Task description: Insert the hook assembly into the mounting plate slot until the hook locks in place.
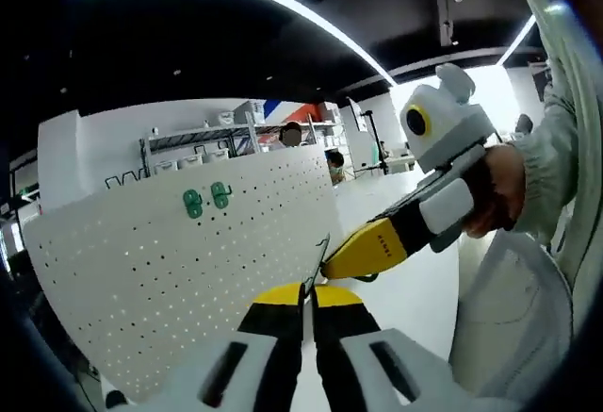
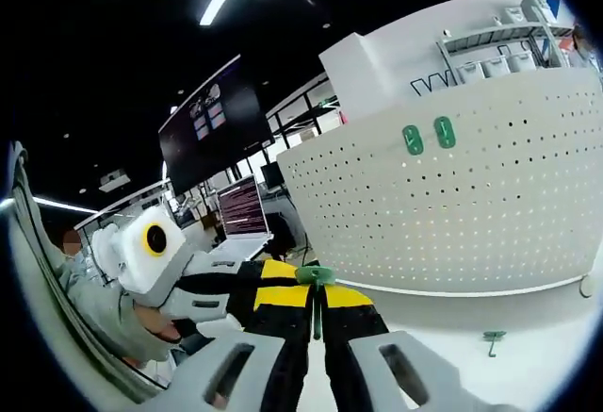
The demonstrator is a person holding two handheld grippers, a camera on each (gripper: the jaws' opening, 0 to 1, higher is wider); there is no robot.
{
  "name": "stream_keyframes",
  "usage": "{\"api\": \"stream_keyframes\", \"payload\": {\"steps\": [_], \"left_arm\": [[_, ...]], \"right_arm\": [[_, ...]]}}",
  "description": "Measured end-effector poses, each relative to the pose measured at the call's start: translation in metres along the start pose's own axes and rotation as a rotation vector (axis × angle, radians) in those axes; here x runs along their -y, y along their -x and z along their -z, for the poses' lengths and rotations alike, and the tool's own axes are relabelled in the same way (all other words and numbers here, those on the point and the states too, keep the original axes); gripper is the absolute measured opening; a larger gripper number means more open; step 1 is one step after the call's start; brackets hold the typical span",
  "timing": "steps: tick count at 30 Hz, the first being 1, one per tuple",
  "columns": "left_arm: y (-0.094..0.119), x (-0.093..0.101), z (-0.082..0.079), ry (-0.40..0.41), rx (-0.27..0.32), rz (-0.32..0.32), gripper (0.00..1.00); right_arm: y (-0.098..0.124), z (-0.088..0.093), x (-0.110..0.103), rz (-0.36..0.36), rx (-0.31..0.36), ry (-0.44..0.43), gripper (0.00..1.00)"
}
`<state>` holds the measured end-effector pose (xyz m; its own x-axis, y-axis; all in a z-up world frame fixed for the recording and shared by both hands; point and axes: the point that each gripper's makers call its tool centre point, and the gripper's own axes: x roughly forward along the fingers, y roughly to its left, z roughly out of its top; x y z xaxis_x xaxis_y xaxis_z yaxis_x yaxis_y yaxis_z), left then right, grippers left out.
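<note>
Two green hook plates (image 2: 428, 136) are already seen seated side by side high on the white pegboard (image 2: 490, 214), which stands upright on the white counter (image 2: 528, 337). A further green hook assembly (image 2: 315, 278) is pinched at the tips of the right gripper (image 2: 314, 291), whose jaws are pressed together on it, with its thin shank hanging down between them. The left gripper (image 1: 307, 301) is closed on a slim dark piece at the same spot, tip to tip with the right one; what that piece is cannot be told. The hook is judged light, small and stiff, probably plastic on wire, so it is likely to twist or slip in a pinch. It is best held by the flat green head, leaving the prongs free for the slot. One spare hook (image 2: 491, 338) lies on the counter near the board's foot.
</note>
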<state>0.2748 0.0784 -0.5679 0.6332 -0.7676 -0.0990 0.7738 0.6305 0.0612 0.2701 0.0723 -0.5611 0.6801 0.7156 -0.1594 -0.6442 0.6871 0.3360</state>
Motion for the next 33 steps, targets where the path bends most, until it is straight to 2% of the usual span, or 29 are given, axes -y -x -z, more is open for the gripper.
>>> {"api": "stream_keyframes", "payload": {"steps": [3, 8, 11, 14, 19, 20, 22, 26, 30, 33], "left_arm": [[0.001, 0.000, 0.001, 0.022, 0.009, -0.010, 0.03], [0.002, 0.002, 0.000, 0.170, 0.033, -0.005, 0.03], [0.002, 0.003, -0.002, 0.290, 0.056, 0.004, 0.03], [0.002, 0.004, -0.004, 0.378, 0.078, 0.006, 0.03], [0.002, 0.007, -0.006, 0.464, 0.096, 0.011, 0.03], [0.002, 0.007, -0.006, 0.484, 0.102, 0.015, 0.03], [0.003, 0.008, -0.007, 0.517, 0.112, 0.021, 0.03], [0.003, 0.009, -0.007, 0.538, 0.117, 0.024, 0.03], [0.003, 0.011, -0.007, 0.650, 0.131, 0.038, 0.03], [0.003, 0.012, -0.004, 0.697, 0.129, 0.048, 0.03]], "right_arm": [[0.000, -0.001, -0.001, 0.001, 0.007, 0.015, 0.01], [0.001, -0.003, -0.003, -0.004, 0.035, 0.039, 0.01], [0.002, -0.006, -0.004, -0.004, 0.067, 0.050, 0.01], [0.004, -0.010, -0.007, 0.004, 0.094, 0.108, 0.01], [0.006, -0.013, -0.009, 0.014, 0.123, 0.165, 0.01], [0.006, -0.015, -0.010, 0.019, 0.128, 0.208, 0.01], [0.007, -0.015, -0.012, 0.023, 0.134, 0.241, 0.01], [0.008, -0.016, -0.013, 0.022, 0.137, 0.252, 0.01], [0.008, -0.016, -0.015, 0.034, 0.129, 0.336, 0.01], [0.007, -0.015, -0.014, 0.034, 0.119, 0.330, 0.01]]}}
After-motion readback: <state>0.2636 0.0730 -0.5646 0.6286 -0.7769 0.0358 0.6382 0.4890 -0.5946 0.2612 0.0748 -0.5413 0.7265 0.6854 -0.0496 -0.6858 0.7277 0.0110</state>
